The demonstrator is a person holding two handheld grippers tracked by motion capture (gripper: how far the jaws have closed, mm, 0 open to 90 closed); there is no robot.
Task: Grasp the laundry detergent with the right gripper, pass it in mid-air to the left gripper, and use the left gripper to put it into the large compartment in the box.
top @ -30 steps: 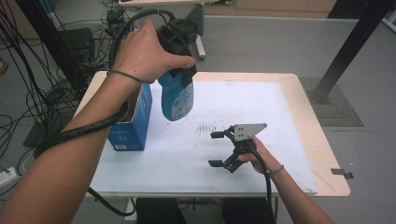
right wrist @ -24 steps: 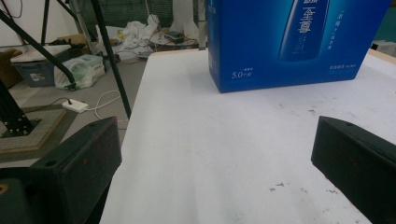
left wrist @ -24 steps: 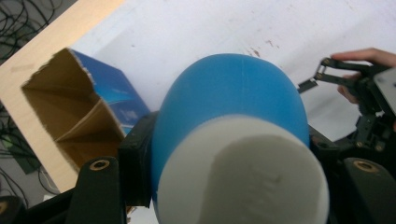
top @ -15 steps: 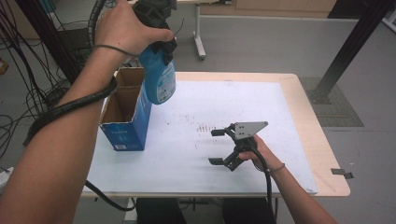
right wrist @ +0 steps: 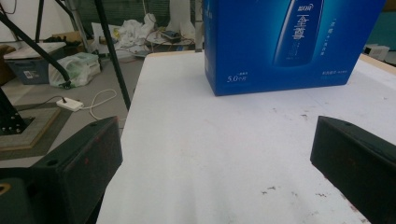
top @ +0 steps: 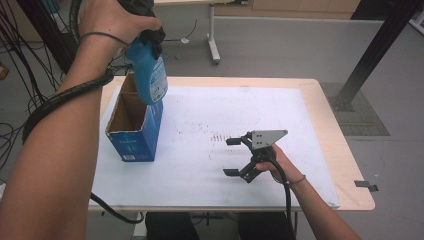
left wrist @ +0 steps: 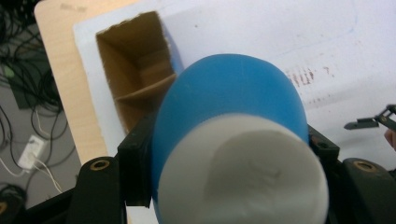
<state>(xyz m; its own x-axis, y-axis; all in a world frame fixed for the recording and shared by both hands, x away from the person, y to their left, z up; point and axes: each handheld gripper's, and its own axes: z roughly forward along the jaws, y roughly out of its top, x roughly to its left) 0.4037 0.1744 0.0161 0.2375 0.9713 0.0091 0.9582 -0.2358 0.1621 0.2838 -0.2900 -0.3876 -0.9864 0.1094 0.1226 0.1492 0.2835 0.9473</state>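
The left claw (top: 145, 30) had carried the blue plastic bottle (top: 149, 75), pinched fast, leftward over the open blue cardboard box (top: 134, 142); the right claw (top: 233, 156) rested spread on the tabletop (top: 320, 95).

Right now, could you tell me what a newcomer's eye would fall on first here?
The blue bottle, clamped in the left gripper, hangs above the open box at the table's left. At the near middle of the white sheet, the right gripper rests with its jaws open and nothing between them.
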